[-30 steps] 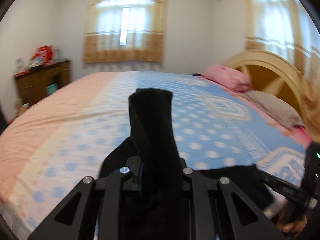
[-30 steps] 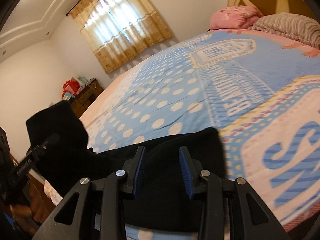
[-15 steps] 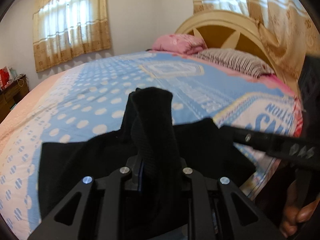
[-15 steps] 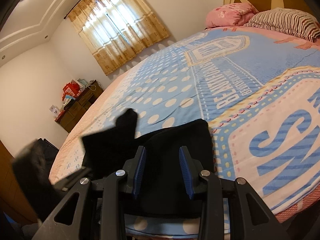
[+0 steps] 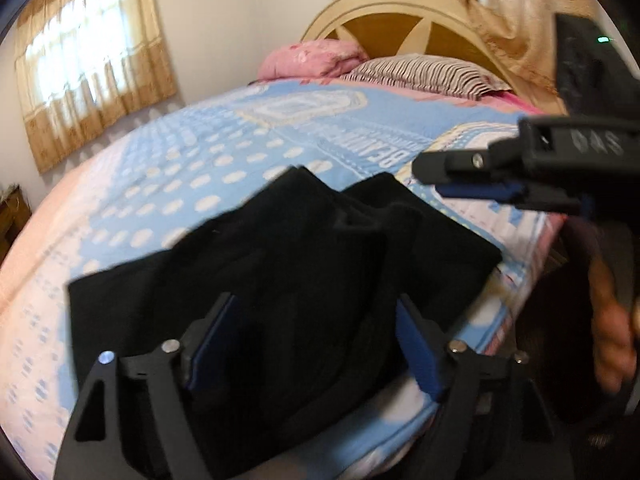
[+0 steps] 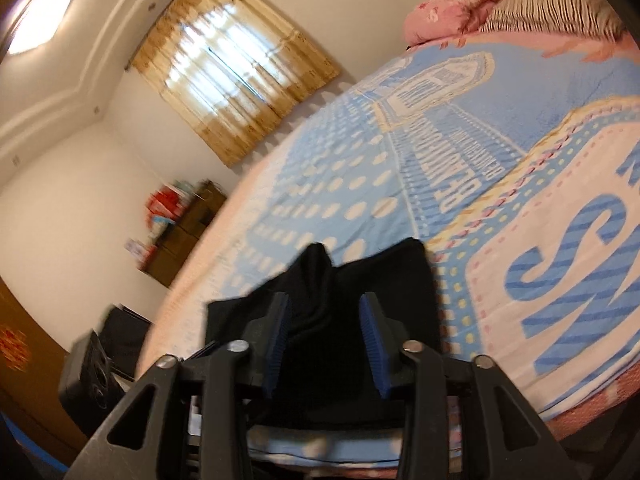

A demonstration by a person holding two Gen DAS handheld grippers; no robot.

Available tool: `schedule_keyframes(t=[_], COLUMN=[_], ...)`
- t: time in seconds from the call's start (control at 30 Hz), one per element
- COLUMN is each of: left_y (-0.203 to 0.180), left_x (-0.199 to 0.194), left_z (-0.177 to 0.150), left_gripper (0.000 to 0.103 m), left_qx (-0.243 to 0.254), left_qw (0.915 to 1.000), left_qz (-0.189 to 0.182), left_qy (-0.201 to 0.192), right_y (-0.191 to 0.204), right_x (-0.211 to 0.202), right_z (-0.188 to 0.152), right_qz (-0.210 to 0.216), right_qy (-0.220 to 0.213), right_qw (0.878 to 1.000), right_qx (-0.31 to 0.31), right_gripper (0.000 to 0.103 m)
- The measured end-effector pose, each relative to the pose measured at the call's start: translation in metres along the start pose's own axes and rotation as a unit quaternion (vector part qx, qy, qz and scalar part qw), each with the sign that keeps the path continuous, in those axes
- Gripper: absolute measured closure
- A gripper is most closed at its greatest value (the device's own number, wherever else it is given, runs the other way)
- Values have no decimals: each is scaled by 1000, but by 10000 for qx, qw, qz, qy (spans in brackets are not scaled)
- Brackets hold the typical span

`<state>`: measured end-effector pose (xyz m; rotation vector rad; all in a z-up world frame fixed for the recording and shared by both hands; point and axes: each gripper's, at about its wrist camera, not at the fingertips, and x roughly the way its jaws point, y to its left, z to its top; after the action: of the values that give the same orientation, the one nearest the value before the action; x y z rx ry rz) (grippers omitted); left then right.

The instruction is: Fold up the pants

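Black pants [image 5: 280, 280], rumpled, on bed [image 5: 248, 160]

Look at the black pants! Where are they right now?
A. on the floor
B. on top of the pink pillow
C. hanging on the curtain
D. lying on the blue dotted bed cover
D: the black pants lie bunched on the blue dotted bed cover, near its edge.

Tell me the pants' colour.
Plain black pants, clearest in the left wrist view.
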<state>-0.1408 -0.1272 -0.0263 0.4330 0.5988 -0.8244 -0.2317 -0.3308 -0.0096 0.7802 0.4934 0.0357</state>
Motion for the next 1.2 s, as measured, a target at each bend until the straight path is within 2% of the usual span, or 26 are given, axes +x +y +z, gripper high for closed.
schedule_keyframes(t=[0.07,0.17,0.23,0.3,0.33,0.43,0.6,0.63,0.67,0.7,1.0,1.1,1.2], left_y=[13,44,68,86,99,127,151,155,156,156,159,161,163], left_x=[-19,-44,-56,-59,-59,-53,-42,-41,-41,-39,-36,-38,-41], left_z=[-4,-10,-14,-17,-19,-29,-46,-49,-51,-52,-53,-53,-53], left_gripper=[14,6,6,6,6,6,6,6,6,6,6,6,6], left_qx=[-93,-505,-852,-1124,-1345,-1914,-2683,-2787,-2837,-2869,-2848,-2843,-2856], left_qw=[9998,9978,9940,9891,9847,9722,9529,9495,9478,9465,9461,9457,9444], left_qz=[44,146,476,795,1005,1340,1395,1417,1432,1449,1495,1537,1597], left_qy=[-149,-393,-495,-521,-464,-166,214,250,270,292,367,346,324], right_y=[5,19,26,24,23,19,17,19,24,28,32,53,71], right_x=[2,12,25,34,41,56,70,70,71,73,63,52,37], right_z=[1,-1,-6,-11,-16,-25,-29,-30,-32,-35,-45,-42,-29], right_qz=[166,49,-216,-300,-373,-704,-1079,-1163,-1316,-1487,-1546,-1423,-1157], right_qy=[-28,92,257,419,533,714,854,854,883,942,1188,929,574], right_qw=[9998,9998,9988,9982,9976,9947,9904,9894,9866,9824,9741,9714,9736], right_qx=[65,-162,-364,-303,-232,-213,-103,-185,-376,-624,-1141,-1657,-1880], right_gripper=[38,38,38,38,38,38,38,40,50,66,82,85,86])
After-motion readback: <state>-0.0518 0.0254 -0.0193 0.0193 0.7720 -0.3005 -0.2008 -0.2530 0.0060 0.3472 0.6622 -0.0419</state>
